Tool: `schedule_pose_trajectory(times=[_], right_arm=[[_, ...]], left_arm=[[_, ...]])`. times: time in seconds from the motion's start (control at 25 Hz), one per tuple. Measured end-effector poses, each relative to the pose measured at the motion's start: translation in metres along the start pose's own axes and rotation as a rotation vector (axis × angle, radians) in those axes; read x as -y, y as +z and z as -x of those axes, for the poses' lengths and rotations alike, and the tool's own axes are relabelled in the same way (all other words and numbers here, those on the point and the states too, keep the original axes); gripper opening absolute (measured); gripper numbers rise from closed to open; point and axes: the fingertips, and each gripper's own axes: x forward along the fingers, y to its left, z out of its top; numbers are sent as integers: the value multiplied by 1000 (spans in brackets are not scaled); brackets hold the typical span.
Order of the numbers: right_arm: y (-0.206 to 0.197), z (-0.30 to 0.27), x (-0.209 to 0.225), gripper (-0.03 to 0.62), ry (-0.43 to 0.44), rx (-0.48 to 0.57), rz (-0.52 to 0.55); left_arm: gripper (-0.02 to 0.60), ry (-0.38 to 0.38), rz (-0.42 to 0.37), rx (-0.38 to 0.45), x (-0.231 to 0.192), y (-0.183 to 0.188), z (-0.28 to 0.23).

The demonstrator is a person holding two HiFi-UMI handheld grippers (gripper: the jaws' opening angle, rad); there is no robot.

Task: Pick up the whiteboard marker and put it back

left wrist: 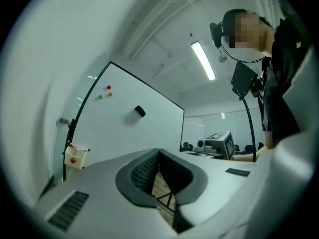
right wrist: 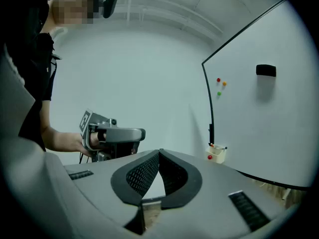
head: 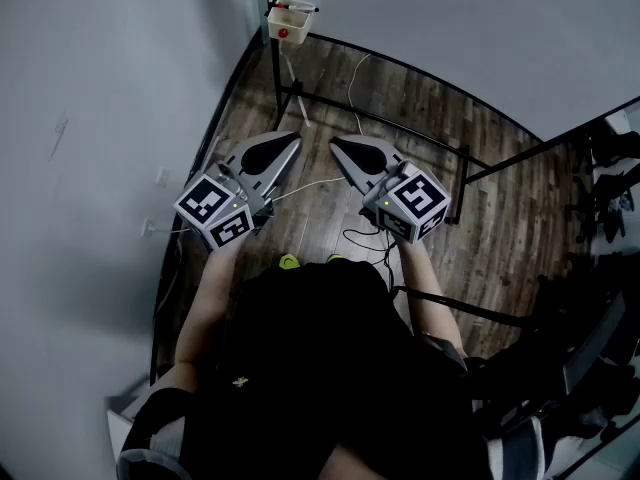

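A slim whiteboard marker with a pale barrel and a red end (head: pixel 293 7) lies across the top of a small cream plastic tray (head: pixel 287 26). The tray has a round red magnet (head: pixel 283 33) on its front. It hangs at the lower corner of a large white whiteboard with a black frame (left wrist: pixel 144 133), above a dark wooden plank floor (head: pixel 430 118).

In the head view both grippers are held out side by side over the floor, near each other. The marker sits at roughly 12 o'clock from them, well apart from either one.

The grey left gripper with black ribbed pads (left wrist: pixel 158 151) has its jaw tips meeting. Only a teardrop-shaped gap lies behind them, and the floor shows through it with nothing gripped. In the left gripper view the tray and marker lie at about 9 o'clock from those tips, far off.

The matching grey right gripper (right wrist: pixel 159 151) is likewise pinched to a close at the tips and empty. In the right gripper view the tray and marker lie at about 3 o'clock from its tips, again far off. The left gripper appears at 9 o'clock in that view, held in the person's hand (right wrist: pixel 88 141).

On the board, a black rectangular eraser (right wrist: pixel 265 70) sits up high. A cluster of small red, orange and green round magnets (right wrist: pixel 220 86) lies nearer the frame edge.
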Motion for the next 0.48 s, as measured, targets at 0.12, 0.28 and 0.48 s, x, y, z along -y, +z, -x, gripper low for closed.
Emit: schedule_pose_trajectory(times=[0.12,0.28,0.48], right_arm=[[-2,-2,-2,25,7,-20,-13],[-4,-5,-3,25,6,-45,1],[-9,-10,-9,25,-5,-71,36]], left_arm=[[2,2,3,3,0,2,3],[2,12,11,4,-3,3,9],[2,12,27,4,-10,-2,25]])
